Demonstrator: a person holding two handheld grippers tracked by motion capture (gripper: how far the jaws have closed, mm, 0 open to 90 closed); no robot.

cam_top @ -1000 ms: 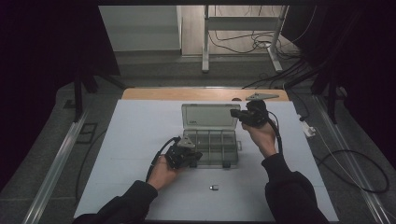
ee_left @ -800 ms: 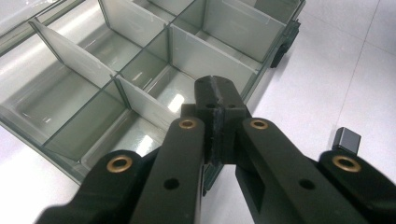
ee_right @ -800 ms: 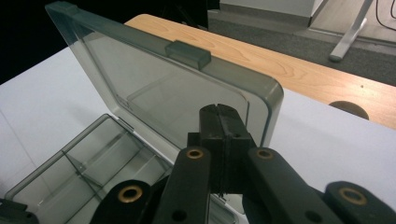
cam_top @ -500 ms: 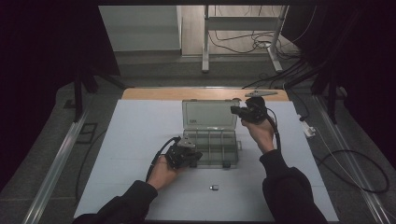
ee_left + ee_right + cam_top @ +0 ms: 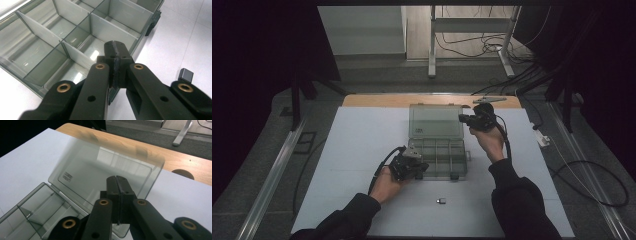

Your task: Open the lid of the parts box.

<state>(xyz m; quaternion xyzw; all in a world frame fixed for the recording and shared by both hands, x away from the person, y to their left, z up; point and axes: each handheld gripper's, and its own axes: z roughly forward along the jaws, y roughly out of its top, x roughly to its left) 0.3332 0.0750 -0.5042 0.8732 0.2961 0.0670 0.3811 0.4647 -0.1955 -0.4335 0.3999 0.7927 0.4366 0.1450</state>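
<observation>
looking down from the high view: 1 clear compartment box (image 5: 437, 157) lies near the middle of the white table (image 5: 352, 150), its lid (image 5: 435, 121) standing open toward the far side. the left gripper (image 5: 418, 167) sits at the box's near-left corner, jaws pressed together, and has kept its place against the pictures from a second ago. the right gripper (image 5: 463, 119) is at the lid's right edge, also closed; compared with a second ago it has barely shifted, and the lid stands as it did. 1 small dark part (image 5: 441, 201) lies on the table in front of the box, well apart from both grippers and unmoved.

left gripper view: the closed jaws hang over the box's near wall, above the dividers (image 5: 75, 47); whether they touch the wall cannot be told. all compartments in sight are empty. the small dark part (image 5: 186, 74) lies off to the right on the table.

right gripper view: the jaws meet just in front of the lid's (image 5: 105, 170) edge, with nothing visibly pinched; contact with the lid cannot be told.

judgement: so little change suggests a pause with the box steadied and the lid propped, open and ready to receive the loose part.
</observation>
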